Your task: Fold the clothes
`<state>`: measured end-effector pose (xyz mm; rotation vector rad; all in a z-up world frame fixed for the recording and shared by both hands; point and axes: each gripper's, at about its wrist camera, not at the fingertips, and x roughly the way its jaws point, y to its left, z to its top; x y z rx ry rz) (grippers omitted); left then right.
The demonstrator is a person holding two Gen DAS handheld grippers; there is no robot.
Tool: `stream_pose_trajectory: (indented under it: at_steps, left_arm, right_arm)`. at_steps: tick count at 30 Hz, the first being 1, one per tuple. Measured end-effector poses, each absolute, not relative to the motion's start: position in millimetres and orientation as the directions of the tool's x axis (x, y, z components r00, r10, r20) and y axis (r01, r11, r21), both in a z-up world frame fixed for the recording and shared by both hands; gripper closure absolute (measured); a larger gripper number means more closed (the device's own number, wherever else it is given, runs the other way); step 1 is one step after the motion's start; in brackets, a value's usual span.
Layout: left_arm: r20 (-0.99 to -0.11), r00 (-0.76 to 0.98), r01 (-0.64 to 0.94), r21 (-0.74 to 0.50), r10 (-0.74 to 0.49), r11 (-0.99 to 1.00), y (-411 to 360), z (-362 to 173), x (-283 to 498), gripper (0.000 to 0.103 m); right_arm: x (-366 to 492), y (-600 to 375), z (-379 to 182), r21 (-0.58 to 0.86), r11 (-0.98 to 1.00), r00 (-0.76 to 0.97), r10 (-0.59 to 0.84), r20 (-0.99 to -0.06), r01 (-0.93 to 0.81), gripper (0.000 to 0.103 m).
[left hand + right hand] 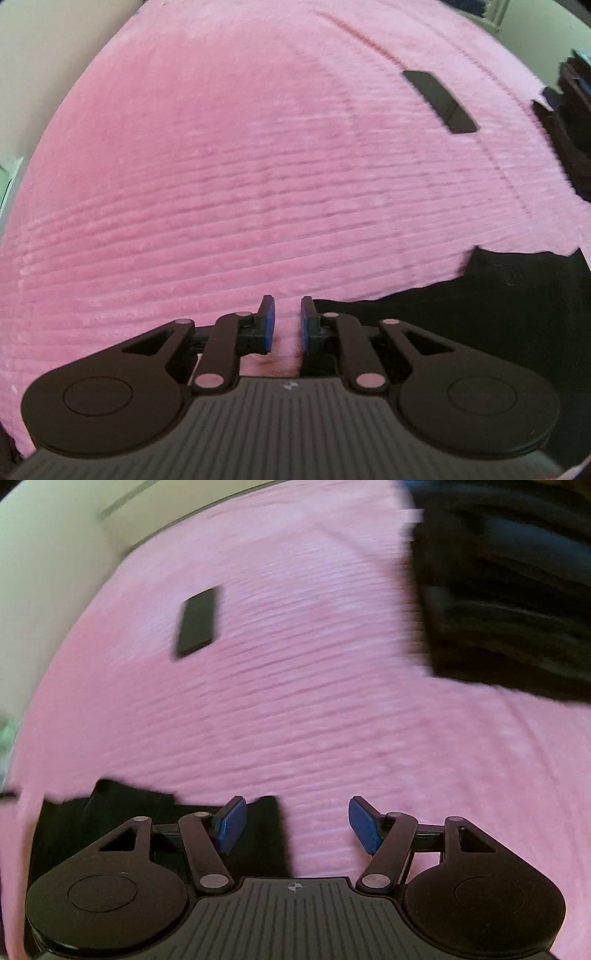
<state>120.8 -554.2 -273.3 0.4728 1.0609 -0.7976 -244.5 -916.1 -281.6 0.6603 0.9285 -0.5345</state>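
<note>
Two grippers hover low over the pink ribbed blanket (221, 184), both empty: left gripper (284, 325) has its blue pads parted by a narrow gap, right gripper (297, 823) spread wide, with the black garment (480, 295) lying flat just beside the left one and under the right one's left finger. Looks light, soft and floppy, so best pinched at a corner or hem edge. Farther off sit a flat black slab (197, 620) and a dark clothes pile (509, 590).

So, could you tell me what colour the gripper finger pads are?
Blue pads, on black fingers; clearest in the right wrist view.
</note>
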Motion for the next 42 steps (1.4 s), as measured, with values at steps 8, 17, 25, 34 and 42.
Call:
stream_pose_trajectory:
  at_steps: [8,17,25,34,42]
  left_arm:
    - [-0.921,0.028,0.86,-0.176,-0.389,0.48,-582,-319,61,0.09]
    - [-0.938,0.094,0.872,-0.084,-0.334,0.483,-584,-329,65,0.088]
    - [-0.926,0.163,0.847,-0.046,-0.341,0.53,-560,-306,70,0.07]
    - [-0.944,0.125,0.752,-0.111,-0.306,0.65,-561,-342,123,0.059]
    - [-0.881,0.161,0.809,-0.14,-0.445,0.571,-564,-298,119,0.096]
  right_arm:
    - [-223,-849,-313,0.469,0.766,0.562,0.173,-0.809,0.44,0.038]
    - [-249,-859,-322,0.303,0.79,0.477,0.015,-0.879,0.533,0.038]
    - [-269,-885,-309,0.333,0.725,0.52,-0.04,-0.853,0.602,0.037]
    - [-247,-904,-340,0.443,0.687,0.567,0.054,-0.822,0.576,0.087]
    - [-279,-892,-269,0.355,0.722,0.607,-0.112,-0.787,0.593,0.093]
